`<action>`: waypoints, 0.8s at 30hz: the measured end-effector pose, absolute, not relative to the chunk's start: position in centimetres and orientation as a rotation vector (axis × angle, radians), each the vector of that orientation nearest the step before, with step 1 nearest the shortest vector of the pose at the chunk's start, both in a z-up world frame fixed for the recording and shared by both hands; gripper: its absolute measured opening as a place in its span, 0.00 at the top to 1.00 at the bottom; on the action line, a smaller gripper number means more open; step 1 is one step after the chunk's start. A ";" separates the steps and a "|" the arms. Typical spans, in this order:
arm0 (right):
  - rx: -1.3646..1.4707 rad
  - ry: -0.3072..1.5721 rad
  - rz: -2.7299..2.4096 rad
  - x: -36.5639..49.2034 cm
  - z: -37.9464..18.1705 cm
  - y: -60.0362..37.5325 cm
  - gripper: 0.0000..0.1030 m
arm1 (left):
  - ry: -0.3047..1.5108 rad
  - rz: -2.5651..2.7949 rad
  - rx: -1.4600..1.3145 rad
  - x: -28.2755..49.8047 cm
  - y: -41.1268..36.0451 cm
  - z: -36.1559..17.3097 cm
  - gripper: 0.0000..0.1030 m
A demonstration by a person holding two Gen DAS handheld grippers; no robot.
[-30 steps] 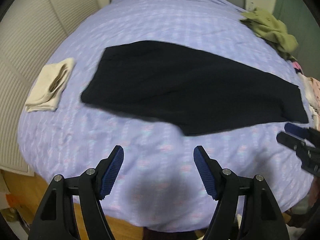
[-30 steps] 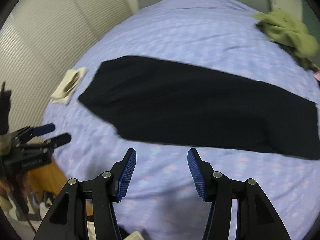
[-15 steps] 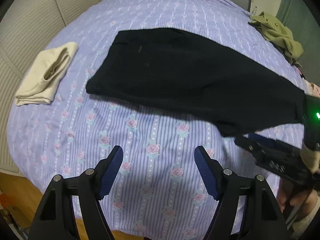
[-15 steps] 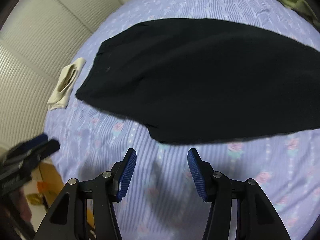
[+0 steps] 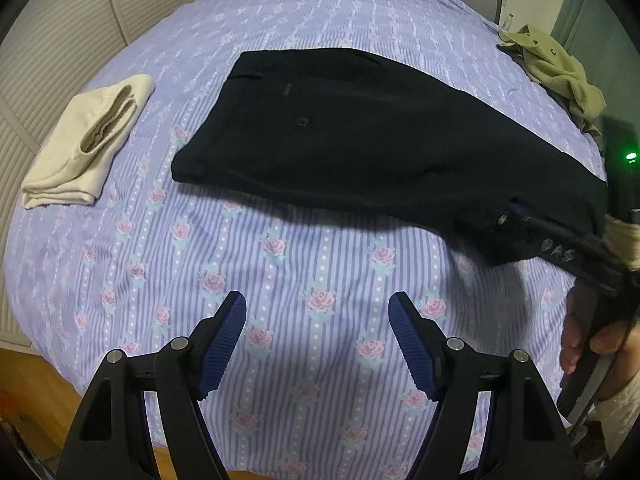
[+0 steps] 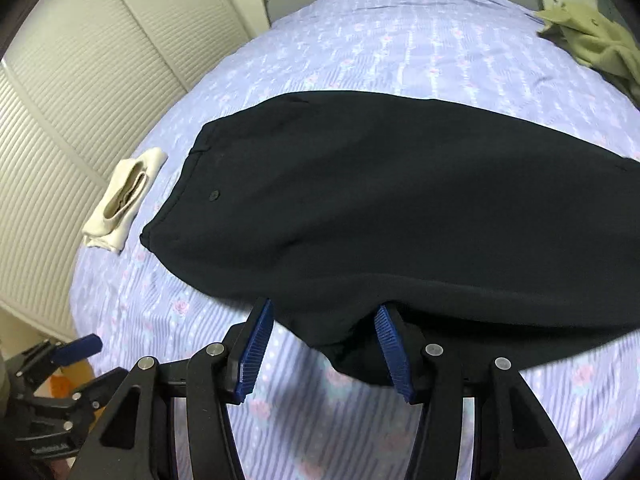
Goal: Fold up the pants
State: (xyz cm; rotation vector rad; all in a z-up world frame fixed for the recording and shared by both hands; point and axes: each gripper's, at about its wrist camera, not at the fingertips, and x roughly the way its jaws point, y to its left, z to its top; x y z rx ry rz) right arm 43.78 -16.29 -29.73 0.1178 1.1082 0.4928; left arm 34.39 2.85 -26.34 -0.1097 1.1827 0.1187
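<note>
Black pants lie flat across the bed, folded lengthwise, waistband with a button toward the left. They also fill the right wrist view. My left gripper is open and empty above bare sheet, short of the pants' near edge. My right gripper is open, its jaws on either side of the pants' near hem corner, which lies between the blue pads. The right gripper also shows at the right edge of the left wrist view, over the pants' leg end.
The bed has a lilac striped sheet with roses. A folded cream garment lies left of the pants. An olive garment lies at the far right. Slatted closet doors stand to the left. The left gripper shows at the lower left of the right wrist view.
Both grippers have moved forward and lower toward the pants. The right gripper's open jaws have reached the near hem corner; a second ago they were well short of it.
</note>
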 end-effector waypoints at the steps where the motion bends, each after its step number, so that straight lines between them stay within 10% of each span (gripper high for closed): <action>1: 0.120 1.136 0.509 44.0 -30.5 -16.1 0.47 | 1.182 0.120 -0.111 34.4 2.8 -26.3 0.29; 15: 0.038 1.197 0.562 43.7 -30.2 -14.3 0.83 | 1.198 0.141 -0.128 33.4 2.3 -26.0 0.29; 24: -0.091 1.345 0.545 41.6 -32.5 -12.4 0.87 | 1.199 0.268 -0.133 33.5 7.4 -25.6 0.29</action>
